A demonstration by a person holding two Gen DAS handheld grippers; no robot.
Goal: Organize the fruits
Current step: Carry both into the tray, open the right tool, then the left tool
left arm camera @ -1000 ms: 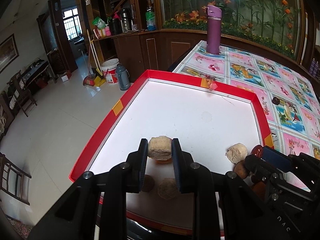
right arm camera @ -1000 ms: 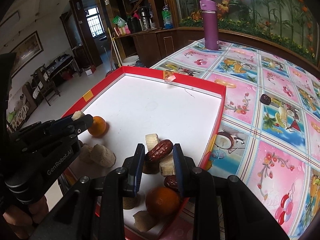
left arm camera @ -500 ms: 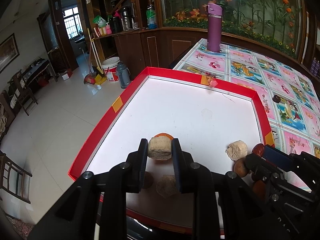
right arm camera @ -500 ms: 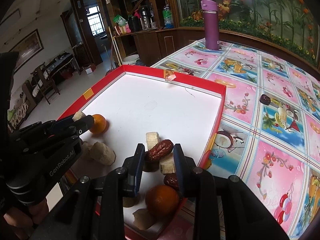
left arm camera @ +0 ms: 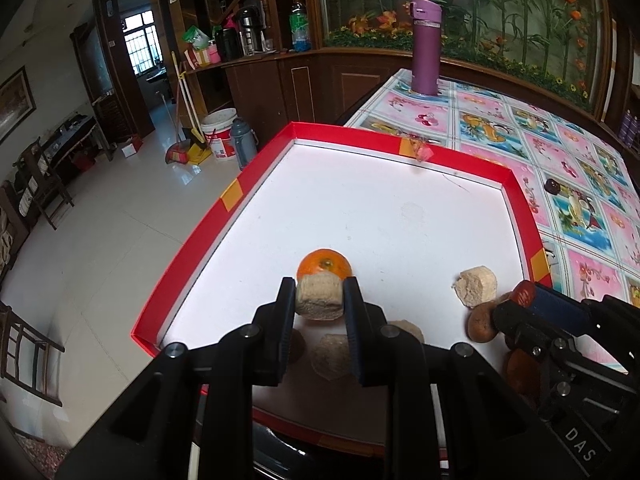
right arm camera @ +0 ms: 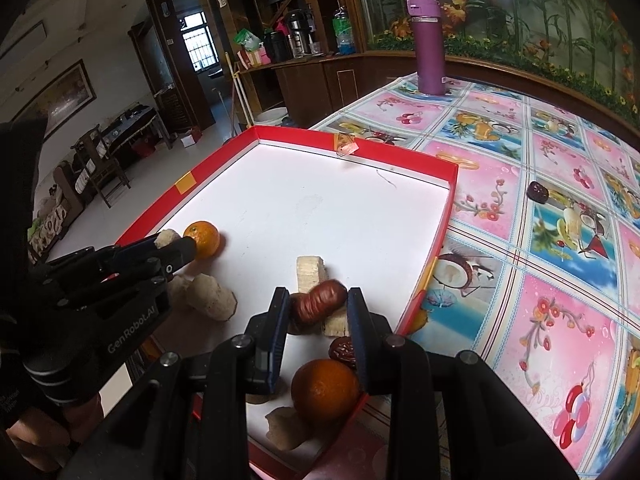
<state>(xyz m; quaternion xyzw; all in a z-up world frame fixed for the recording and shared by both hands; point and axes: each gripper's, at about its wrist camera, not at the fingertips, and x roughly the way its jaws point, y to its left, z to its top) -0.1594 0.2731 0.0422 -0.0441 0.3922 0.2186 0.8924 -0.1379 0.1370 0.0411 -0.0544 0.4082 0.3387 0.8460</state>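
The left gripper (left arm camera: 320,304) pinches a beige fruit chunk (left arm camera: 319,295) above the red-rimmed tray (left arm camera: 188,240), with a small orange (left arm camera: 324,263) just beyond its fingertips. The right gripper (right arm camera: 319,308) pinches a red date (right arm camera: 318,306) over the tray's near right corner, another orange (right arm camera: 324,392) just below it.

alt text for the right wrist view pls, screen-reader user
The right gripper is shut on a red date above a white tray with a red rim. At left, the left gripper holds a beige chunk beside an orange; more fruit lies below, and a purple bottle stands on the floral tablecloth.
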